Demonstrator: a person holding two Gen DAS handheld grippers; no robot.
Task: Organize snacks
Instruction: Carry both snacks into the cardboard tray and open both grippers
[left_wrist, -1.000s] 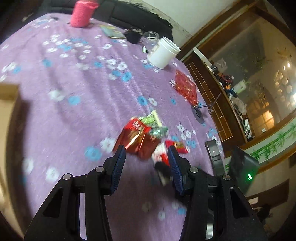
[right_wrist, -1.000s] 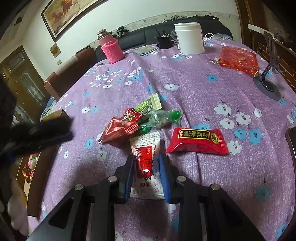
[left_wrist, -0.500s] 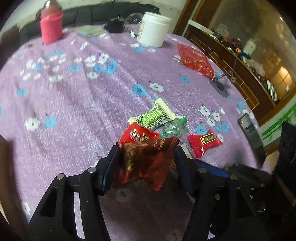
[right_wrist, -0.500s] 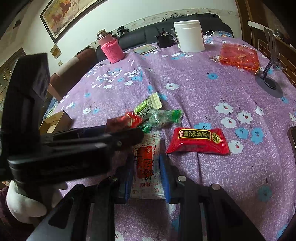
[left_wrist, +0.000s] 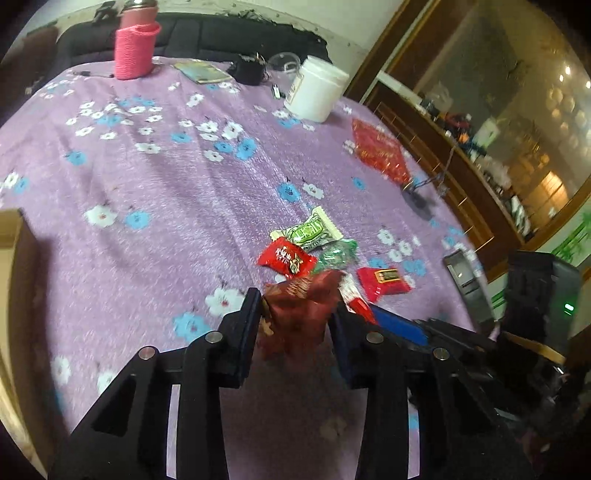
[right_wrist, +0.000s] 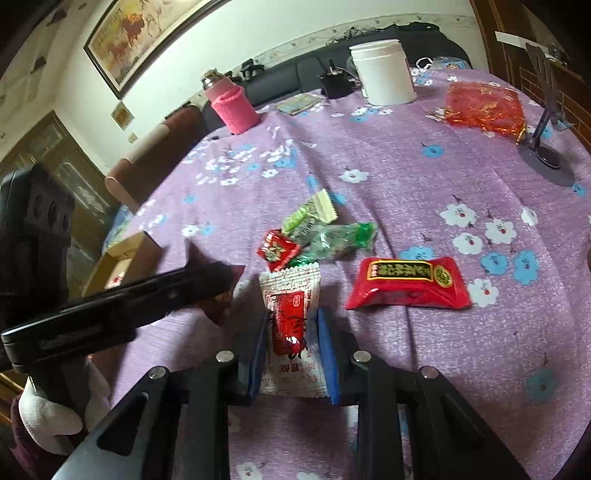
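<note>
The left gripper (left_wrist: 297, 314), jaws just closed, now pinches one dark-red packet (left_wrist: 301, 306) lifted beside one white sachet (right_wrist: 291, 314), which the right gripper (right_wrist: 291, 325) pinches; four snacks lie beyond.

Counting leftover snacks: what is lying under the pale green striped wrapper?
The green striped wrapper overlaps a small red packet and a clear green-ended wrapper. Whatever lies beneath their overlap is covered.
</note>
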